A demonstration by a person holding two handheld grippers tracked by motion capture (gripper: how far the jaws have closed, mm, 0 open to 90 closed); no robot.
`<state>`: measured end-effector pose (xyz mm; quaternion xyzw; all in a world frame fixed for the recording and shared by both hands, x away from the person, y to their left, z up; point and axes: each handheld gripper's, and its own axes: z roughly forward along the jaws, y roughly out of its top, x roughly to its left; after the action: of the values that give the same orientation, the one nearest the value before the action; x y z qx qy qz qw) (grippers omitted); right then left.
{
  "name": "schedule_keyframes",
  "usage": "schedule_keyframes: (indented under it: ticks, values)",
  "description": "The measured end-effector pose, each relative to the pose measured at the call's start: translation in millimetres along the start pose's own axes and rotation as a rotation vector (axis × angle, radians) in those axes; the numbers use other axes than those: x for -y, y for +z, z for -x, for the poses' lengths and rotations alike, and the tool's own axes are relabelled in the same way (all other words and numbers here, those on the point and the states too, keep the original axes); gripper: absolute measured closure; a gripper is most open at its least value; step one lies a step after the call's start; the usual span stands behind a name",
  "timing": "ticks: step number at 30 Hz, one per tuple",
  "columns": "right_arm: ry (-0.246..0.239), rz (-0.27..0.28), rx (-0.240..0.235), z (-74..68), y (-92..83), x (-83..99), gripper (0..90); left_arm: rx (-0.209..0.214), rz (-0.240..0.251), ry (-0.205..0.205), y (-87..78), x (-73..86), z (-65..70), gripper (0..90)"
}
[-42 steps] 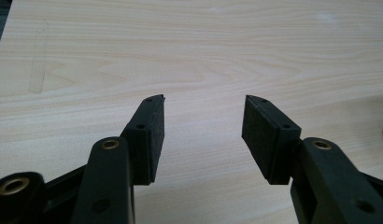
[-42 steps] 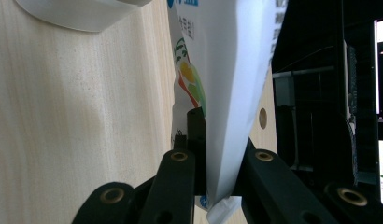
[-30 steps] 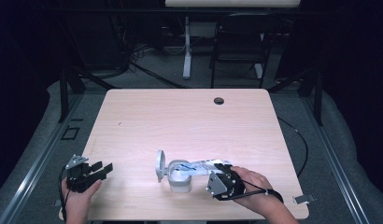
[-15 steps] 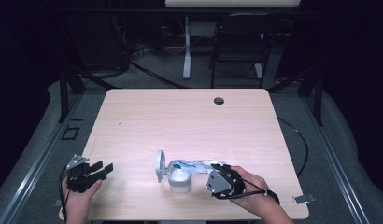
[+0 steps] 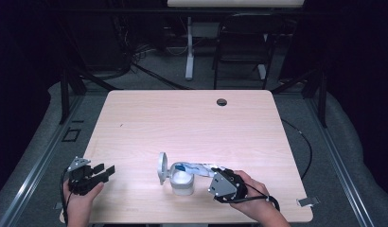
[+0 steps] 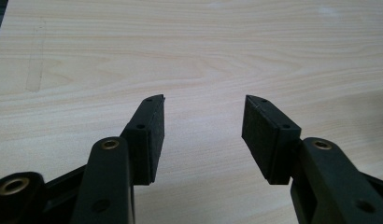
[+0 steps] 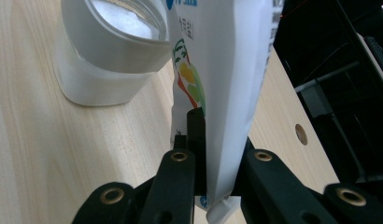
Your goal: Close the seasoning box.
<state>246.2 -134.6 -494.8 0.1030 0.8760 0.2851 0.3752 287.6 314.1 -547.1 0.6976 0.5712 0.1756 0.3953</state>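
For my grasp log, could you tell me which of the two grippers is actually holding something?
The right gripper: its jaws pinch the white printed pouch beside the frosted jar. The left gripper is open over bare table.

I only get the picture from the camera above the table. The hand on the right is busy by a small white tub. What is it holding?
Observer: The right gripper is clamped on a white pouch with a colourful print.
Operator: Is the tub open?
Observer: Yes, the jar is open, with white powder inside; the pouch leans over its rim.
Operator: And the other hand?
Observer: The left gripper stands open, with bare wooden table between its jaws.
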Motion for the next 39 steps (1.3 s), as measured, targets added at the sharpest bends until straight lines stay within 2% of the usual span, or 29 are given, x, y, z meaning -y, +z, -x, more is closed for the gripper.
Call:
schedule_keyframes:
  ticks: [7, 11, 18, 22, 27, 30, 34, 39]
  values:
    - [0.044, 0.023, -0.007, -0.9, -1.2, 3.4, 85.3, -0.004, 0.004, 0.001, 0.4, 0.2, 0.5, 49.4]
    - [0.102, 0.053, -0.014, -1.3, 0.0, 5.6, 85.4, -0.004, 0.003, 0.0, 0.7, 0.3, 0.8, 49.4]
    - [0.171, 0.09, -0.022, -5.2, 3.7, 9.3, 85.4, -0.004, 0.007, 0.001, 0.3, -0.5, 0.8, 49.4]
    - [0.238, 0.118, -0.02, -5.3, 7.1, 13.1, 85.4, -0.001, 0.003, 0.002, 0.8, -0.4, 1.5, 49.4]
    - [0.288, 0.131, -0.014, -5.4, 12.3, 17.6, 85.6, -0.002, 0.002, 0.003, 0.9, -0.2, 1.0, 49.4]
    - [0.303, 0.136, -0.013, -5.5, 13.7, 19.2, 85.8, -0.001, 0.005, 0.001, 1.4, 0.1, 0.7, 49.4]
    - [0.352, 0.143, -0.02, -3.7, 16.0, 22.4, 87.5, -0.001, 0.005, 0.001, 1.6, 0.1, 0.7, 49.4]
    - [0.335, 0.139, -0.01, -6.5, 17.7, 20.6, 87.9, -0.002, 0.005, -0.001, 1.3, 0.3, 0.5, 49.4]
